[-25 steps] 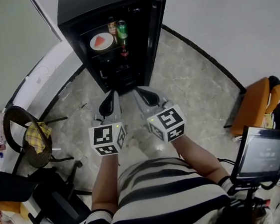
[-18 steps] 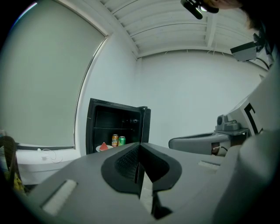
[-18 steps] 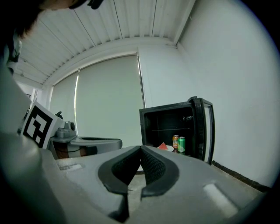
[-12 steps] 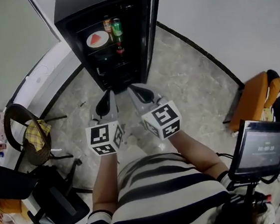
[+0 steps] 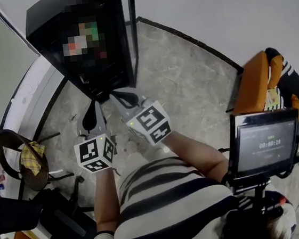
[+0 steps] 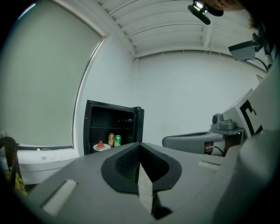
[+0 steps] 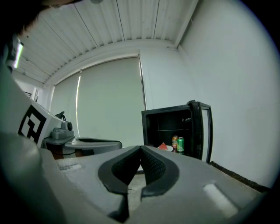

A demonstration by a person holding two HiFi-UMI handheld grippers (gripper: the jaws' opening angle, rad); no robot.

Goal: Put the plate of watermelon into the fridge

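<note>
Head view: within the last second the person has backed away from the fridge [image 5: 48, 31], which now sits further off to the left. The left gripper [image 5: 93, 109] and right gripper [image 5: 121, 98] are both closed on nothing. Left gripper view shows the plate [image 6: 101, 147] of watermelon on a shelf inside, beside two cans [image 6: 114, 140]. Placement looks done; the door [image 5: 132, 32] stands open.

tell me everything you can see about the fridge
The fridge is a small black box-shaped unit standing upright on the stone-look floor. Its door is swung wide open on the right-hand side, showing a dark interior with shelves. On one shelf sit a white plate of watermelon and, right beside it, an orange can and a green can.
</note>
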